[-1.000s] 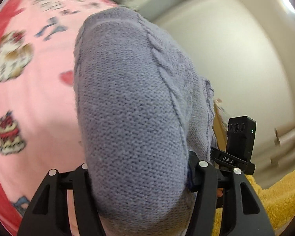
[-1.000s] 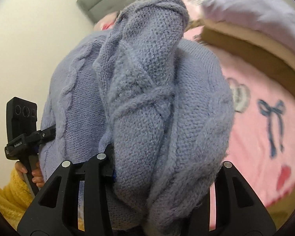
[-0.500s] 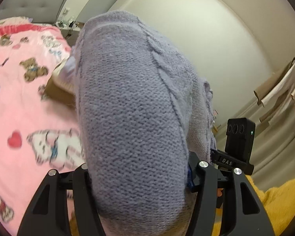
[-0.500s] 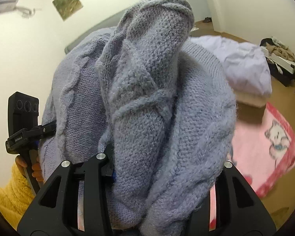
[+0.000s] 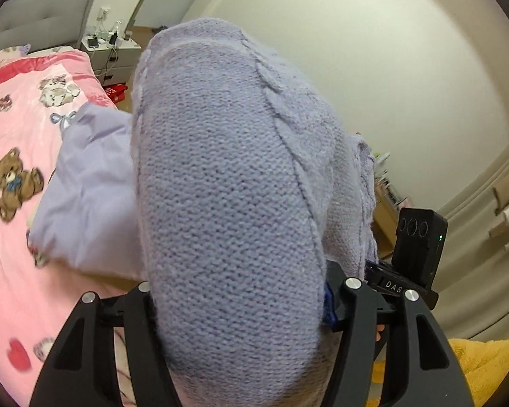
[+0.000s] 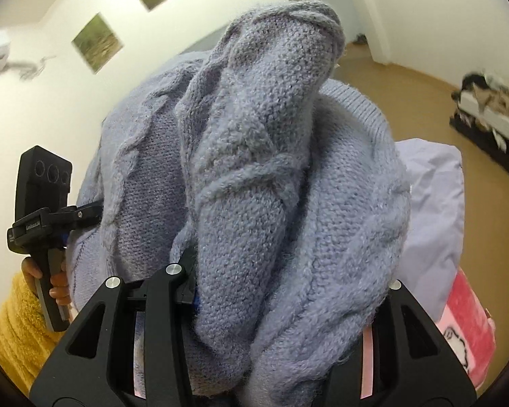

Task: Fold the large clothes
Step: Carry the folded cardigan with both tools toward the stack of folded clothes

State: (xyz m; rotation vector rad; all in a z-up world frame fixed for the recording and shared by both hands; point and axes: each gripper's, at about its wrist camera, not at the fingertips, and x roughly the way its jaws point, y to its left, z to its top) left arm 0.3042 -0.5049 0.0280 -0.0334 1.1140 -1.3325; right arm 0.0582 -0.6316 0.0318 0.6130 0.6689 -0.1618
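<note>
Sweater clamped in both left gripper and right gripper has swung from over the pink blanket toward its far edge, so folding seems done and carry-off underway.

Both hand-held grippers, left and right, clamp thick knit.

text: "das" | on: black camera mount

A bulky lavender cable-knit sweater bunches between the right gripper's black jaws, apparently clamped; a lilac pillow lies beyond.
</note>
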